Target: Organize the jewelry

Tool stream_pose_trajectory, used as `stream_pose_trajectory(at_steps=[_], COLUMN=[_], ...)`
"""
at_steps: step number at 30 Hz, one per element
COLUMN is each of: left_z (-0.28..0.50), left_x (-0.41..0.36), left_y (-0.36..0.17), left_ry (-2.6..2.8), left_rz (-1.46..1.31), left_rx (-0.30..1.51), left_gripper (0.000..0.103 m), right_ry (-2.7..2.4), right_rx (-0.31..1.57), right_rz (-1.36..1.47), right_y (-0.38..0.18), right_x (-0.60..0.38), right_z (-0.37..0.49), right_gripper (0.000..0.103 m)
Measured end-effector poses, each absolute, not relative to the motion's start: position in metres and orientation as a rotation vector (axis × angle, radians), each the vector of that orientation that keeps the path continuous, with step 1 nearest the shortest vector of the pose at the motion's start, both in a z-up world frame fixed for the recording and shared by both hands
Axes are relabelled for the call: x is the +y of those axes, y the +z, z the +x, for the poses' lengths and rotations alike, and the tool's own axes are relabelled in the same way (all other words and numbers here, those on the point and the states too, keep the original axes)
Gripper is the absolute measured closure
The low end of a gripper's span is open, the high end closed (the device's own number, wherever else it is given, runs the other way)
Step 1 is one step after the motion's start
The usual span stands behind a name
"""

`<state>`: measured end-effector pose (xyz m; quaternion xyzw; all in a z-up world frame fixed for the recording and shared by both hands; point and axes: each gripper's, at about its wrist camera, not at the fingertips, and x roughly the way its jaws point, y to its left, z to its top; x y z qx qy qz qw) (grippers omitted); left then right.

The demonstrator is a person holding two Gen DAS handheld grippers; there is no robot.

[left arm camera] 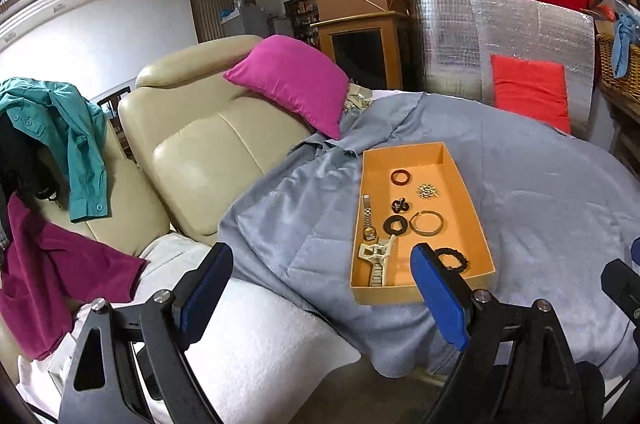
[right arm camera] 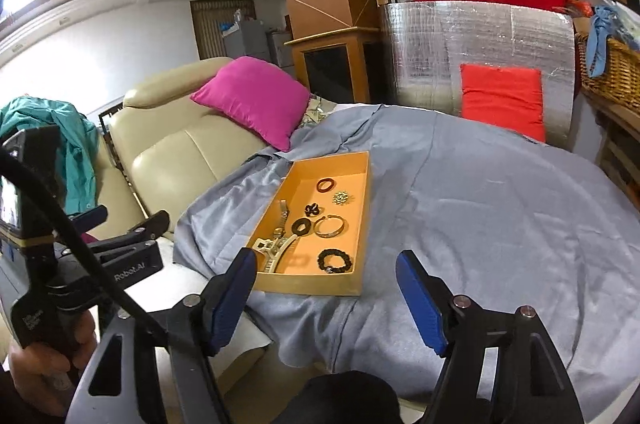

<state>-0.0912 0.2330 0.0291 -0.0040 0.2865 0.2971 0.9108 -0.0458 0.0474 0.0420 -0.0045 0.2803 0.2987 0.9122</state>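
Note:
An orange tray [left arm camera: 476, 224] [right arm camera: 362, 224] lies on the grey bedspread [left arm camera: 540, 192] [right arm camera: 480, 208]. It holds a brown ring [left arm camera: 401, 177] [right arm camera: 325, 184], a gold brooch [left arm camera: 427, 190] [right arm camera: 340, 198], a dark flower piece [left arm camera: 400, 205] [right arm camera: 311, 210], a gold bangle [left arm camera: 426, 222] [right arm camera: 330, 226], a black ring [left arm camera: 396, 224] [right arm camera: 301, 226], a watch [left arm camera: 369, 220] [right arm camera: 281, 220], a cream hair claw [left arm camera: 378, 258] [right arm camera: 274, 248] and a black bead bracelet [left arm camera: 454, 259] [right arm camera: 335, 260]. My left gripper [left arm camera: 322, 300] is open and empty, in front of the tray. My right gripper [right arm camera: 326, 300] is open and empty, just short of the tray's near edge.
A cream leather chair [left arm camera: 192, 152] with a pink cushion [left arm camera: 292, 80] stands left of the bed. Clothes [left arm camera: 60, 128] hang at far left. A silver foil panel [left arm camera: 500, 36] with a red cushion [left arm camera: 530, 88] stands behind. A wicker basket [right arm camera: 612, 68] is at right.

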Motion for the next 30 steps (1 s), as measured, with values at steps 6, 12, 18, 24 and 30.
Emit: stream_pose_trajectory(at_steps=[6, 12, 18, 24, 30], left_z=[-0.088, -0.085, -0.091, -0.096, -0.096], left_x=[0.225, 0.219, 0.218, 0.222, 0.226], left_y=[0.024, 0.017, 0.015, 0.015, 0.012], left_ry=[0.591, 0.583, 0.583, 0.591, 0.592], left_rz=[0.014, 0.024, 0.025, 0.021, 0.015], left_rx=[0.609, 0.622, 0.626, 0.621, 0.622], left_gripper=[0.013, 0.013, 0.013, 0.013, 0.013], right_ry=[0.629, 0.643, 0.645, 0.648, 0.638], right_rx=[0.587, 0.574, 0.587, 0.585, 0.608], right_rz=[0.022, 0.051, 0.068, 0.054, 0.035], right_y=[0.038, 0.038, 0.038, 0.040, 0.035], right_x=[0.043, 0.037, 0.036, 0.041, 0.050], right_z=[-0.046, -0.048, -0.053, -0.060, -0.058], right_gripper=[0.028, 0.027, 0.027, 0.027, 0.027])
